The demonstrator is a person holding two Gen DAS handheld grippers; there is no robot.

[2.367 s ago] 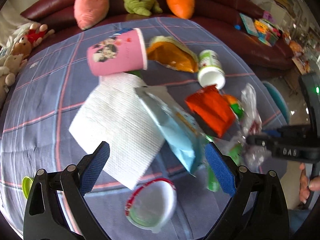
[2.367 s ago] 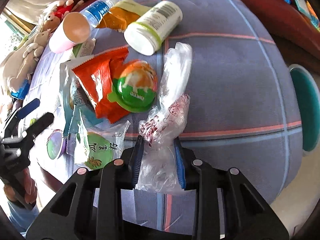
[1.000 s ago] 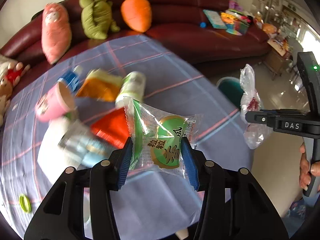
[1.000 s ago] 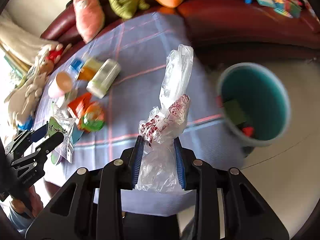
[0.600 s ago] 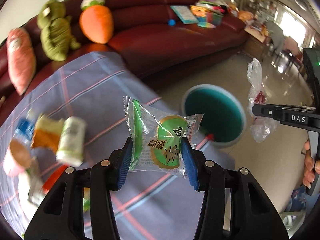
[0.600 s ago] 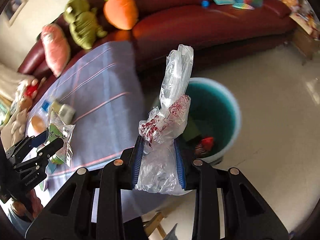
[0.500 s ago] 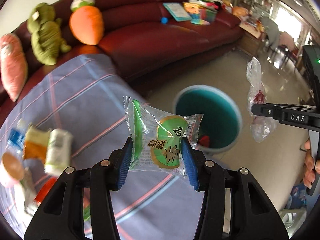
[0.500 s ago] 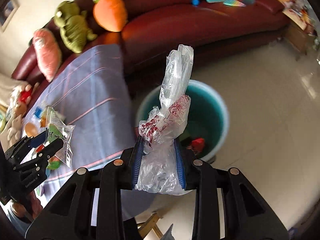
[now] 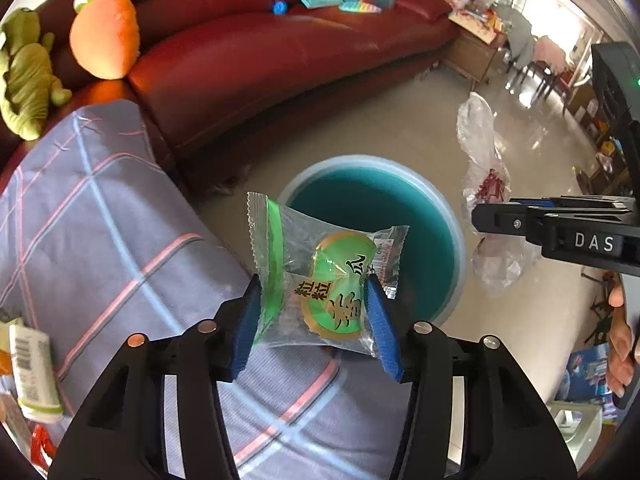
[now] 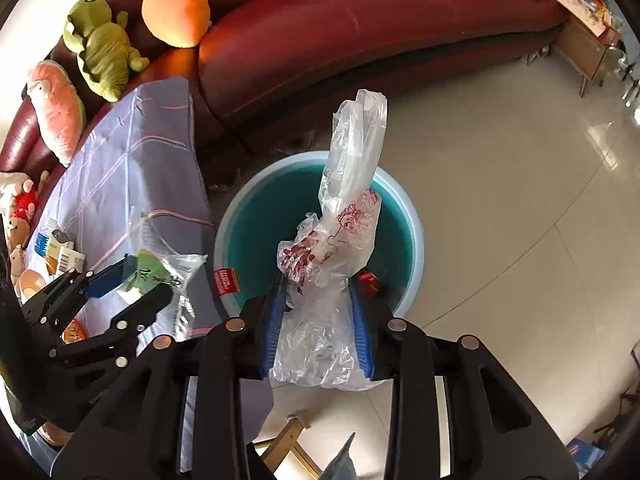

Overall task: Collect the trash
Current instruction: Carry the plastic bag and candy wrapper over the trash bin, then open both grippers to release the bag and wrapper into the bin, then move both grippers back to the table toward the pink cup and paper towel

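Both views are bright with daylight. In the left wrist view it enters from windows at two o'clock, where the room washes out to white. The glossy floor (image 10: 500,168) throws back pale glare at three o'clock, and the red sofa (image 10: 360,20) carries soft highlights. Fisheye distortion bends straight lines, and black vignette fills the corners. Items at the left view's eight o'clock edge are smeared.

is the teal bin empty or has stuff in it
Not empty: red scraps lie at the bottom of the teal bin, seen in the right wrist view.
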